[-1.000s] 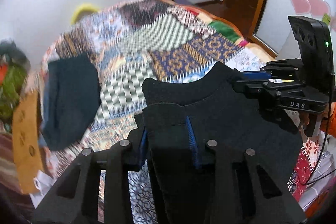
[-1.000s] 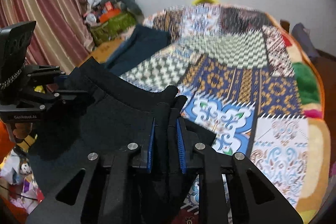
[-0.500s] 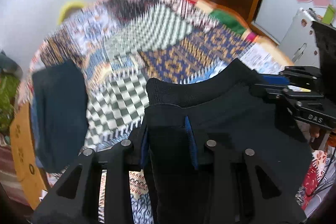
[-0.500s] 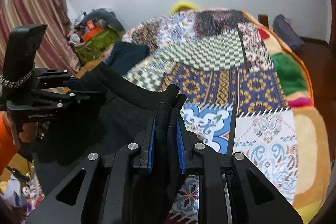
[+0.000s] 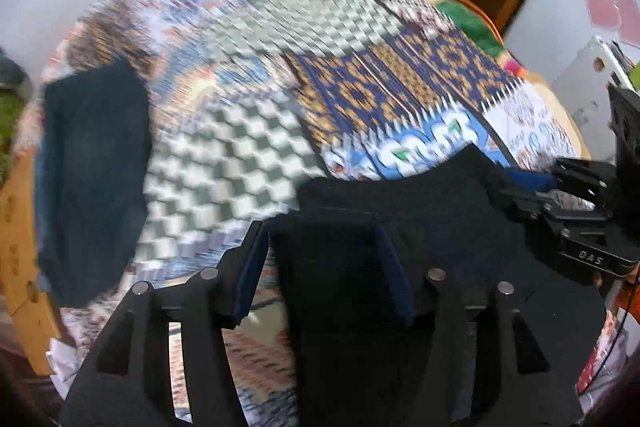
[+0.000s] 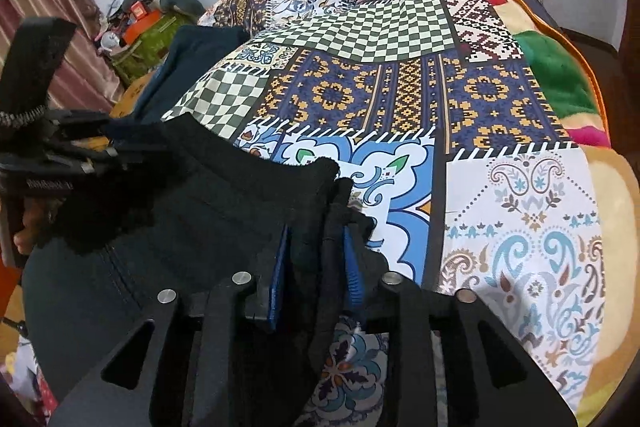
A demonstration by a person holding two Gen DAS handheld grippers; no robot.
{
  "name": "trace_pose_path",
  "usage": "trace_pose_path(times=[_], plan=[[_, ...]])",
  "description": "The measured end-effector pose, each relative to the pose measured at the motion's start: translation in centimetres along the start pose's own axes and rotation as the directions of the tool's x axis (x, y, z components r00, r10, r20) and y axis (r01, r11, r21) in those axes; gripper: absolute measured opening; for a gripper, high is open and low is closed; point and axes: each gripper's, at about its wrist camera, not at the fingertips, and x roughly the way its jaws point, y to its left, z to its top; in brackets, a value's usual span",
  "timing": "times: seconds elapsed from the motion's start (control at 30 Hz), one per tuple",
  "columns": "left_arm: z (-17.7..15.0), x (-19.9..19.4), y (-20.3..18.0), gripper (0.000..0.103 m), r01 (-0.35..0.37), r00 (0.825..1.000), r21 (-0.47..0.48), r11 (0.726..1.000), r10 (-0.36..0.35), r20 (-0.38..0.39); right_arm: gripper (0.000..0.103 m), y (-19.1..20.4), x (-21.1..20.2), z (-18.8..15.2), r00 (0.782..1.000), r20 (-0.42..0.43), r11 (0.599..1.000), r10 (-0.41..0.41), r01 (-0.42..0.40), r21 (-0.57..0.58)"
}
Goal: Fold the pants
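Over the patchwork quilted bedspread (image 6: 400, 99) we carry the black knit pants (image 6: 224, 211) stretched between our tools, the left gripper (image 5: 326, 267) opening with the waistband's corner loose between its fingers, the right gripper (image 6: 316, 267) opening around the bunched opposite corner.
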Motion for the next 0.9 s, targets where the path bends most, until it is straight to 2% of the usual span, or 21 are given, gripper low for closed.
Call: trace_pose_path(times=[0.07,0.13,0.27,0.33,0.5,0.67,0.73,0.9], plan=[[-0.1,-2.1,0.3,0.058,-0.061,0.997,0.003,0.998,0.061,0.043,0.027,-0.1,-1.1,0.0,1.0,0.026,1.0,0.012,-0.012,0.012],[-0.3,-3.9,0.7,0.058,-0.078,0.994,-0.005,0.997,0.078,0.076,0.027,0.1,-2.5,0.1,0.999,0.05,1.0,0.02,-0.021,0.012],[-1.0,-7.1,0.5,0.058,-0.051,0.99,-0.011,0.999,0.052,0.133,0.03,1.8,-5.1,0.4,0.995,0.093,0.999,0.042,-0.04,-0.025],[-1.5,-7.7,0.1,0.058,-0.027,0.99,-0.006,1.0,0.028,0.138,0.036,3.2,-6.1,0.5,0.992,0.104,0.997,0.064,-0.059,-0.048],[-3.9,-6.9,-2.0,0.058,0.005,0.997,0.023,1.0,-0.007,0.083,0.048,6.8,-6.0,-0.4,0.99,0.065,0.987,0.126,-0.119,-0.105],[-6.8,-4.0,-2.5,0.059,0.008,1.0,0.021,1.0,-0.008,-0.013,0.051,8.5,-4.1,-2.8,0.993,-0.037,0.983,0.113,-0.117,-0.142],[-8.2,-3.8,-2.1,0.061,0.03,0.999,-0.001,1.0,-0.03,-0.018,0.051,8.4,-3.4,-4.0,0.992,-0.071,0.985,0.106,-0.114,-0.129],[-11.1,-5.9,-1.0,0.064,0.056,0.998,-0.042,0.998,-0.055,0.03,0.051,7.5,-4.8,-5.6,0.995,-0.039,0.991,0.094,-0.097,-0.089]])
